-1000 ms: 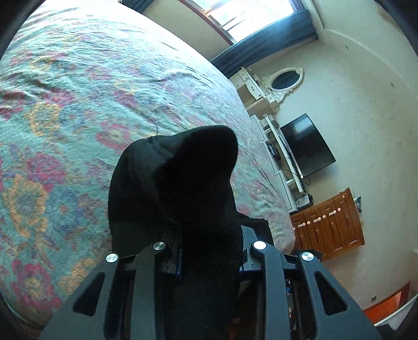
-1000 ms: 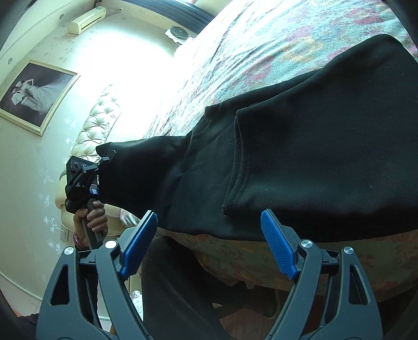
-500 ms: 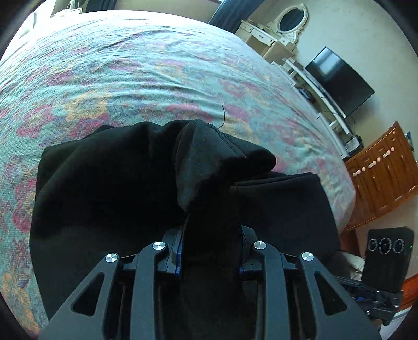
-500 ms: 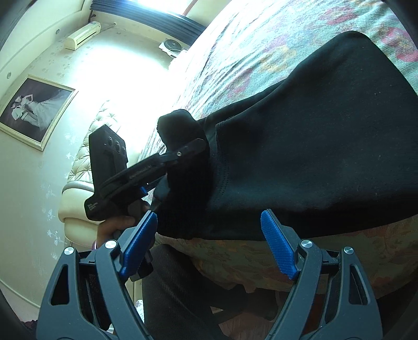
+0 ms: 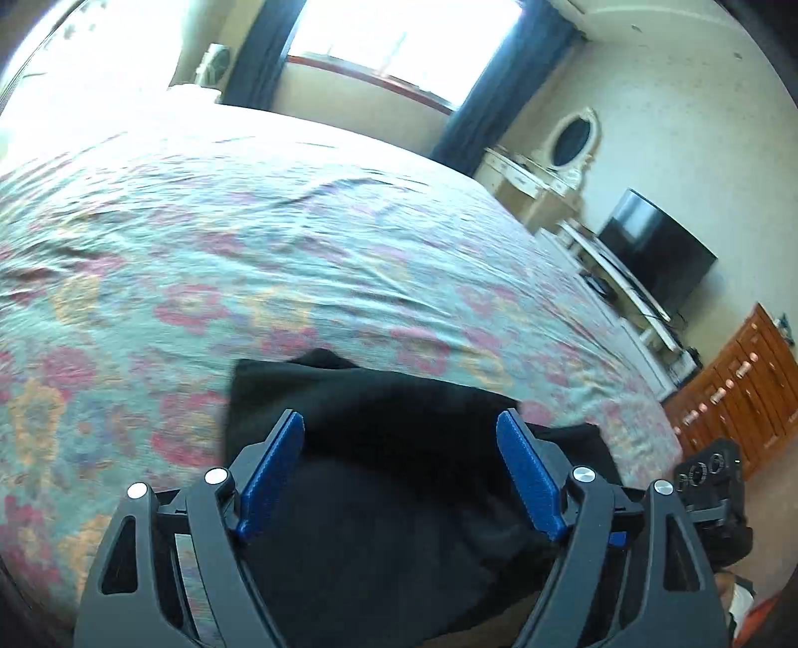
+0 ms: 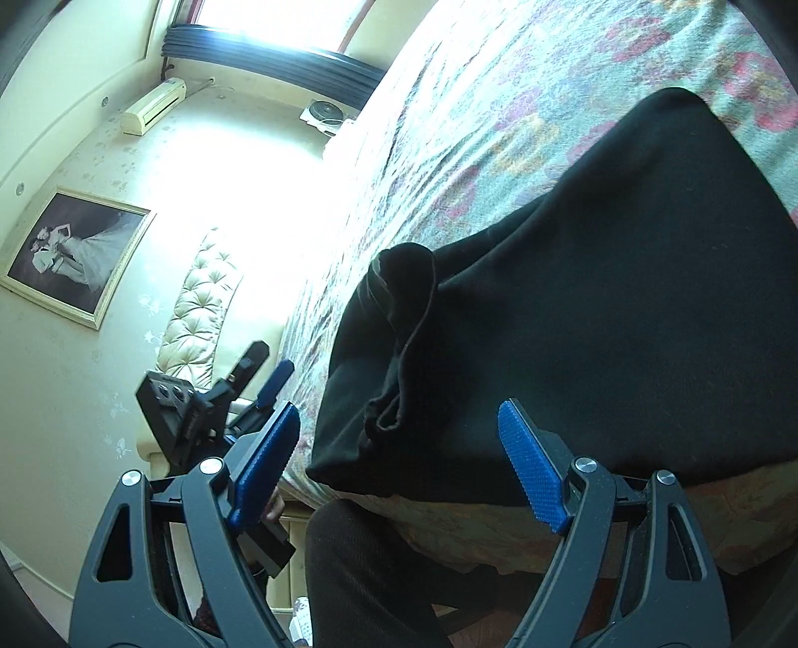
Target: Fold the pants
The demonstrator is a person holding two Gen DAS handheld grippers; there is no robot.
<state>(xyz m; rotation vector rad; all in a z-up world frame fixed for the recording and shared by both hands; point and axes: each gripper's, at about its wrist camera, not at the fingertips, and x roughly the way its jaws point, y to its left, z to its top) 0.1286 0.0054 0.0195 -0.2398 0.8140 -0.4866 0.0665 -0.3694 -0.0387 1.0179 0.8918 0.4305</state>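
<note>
A: Where do the pants [image 6: 598, 299] lie?
B: Folded, near the edge of the bed [image 5: 299, 239], on its floral cover. One rumpled end [image 6: 399, 339] is turned up at the left of the pile in the right wrist view.

A: State of the left hand-held gripper [image 5: 401, 473]?
B: Its jaws have just been opening and now stand apart. The black cloth shows beneath and between the blue pads [image 5: 272, 478], but they do not press on it. In the right wrist view it sits off the bed's edge, beside the pants.

A: And the right hand-held gripper [image 6: 399, 468]?
B: Jaws apart, nothing clamped, poised before the pile's near edge.

A: Surroundings?
B: A window [image 5: 399, 40] with dark curtains, a television [image 5: 653, 254], a wooden cabinet [image 5: 738, 394], a framed picture [image 6: 75, 254].
</note>
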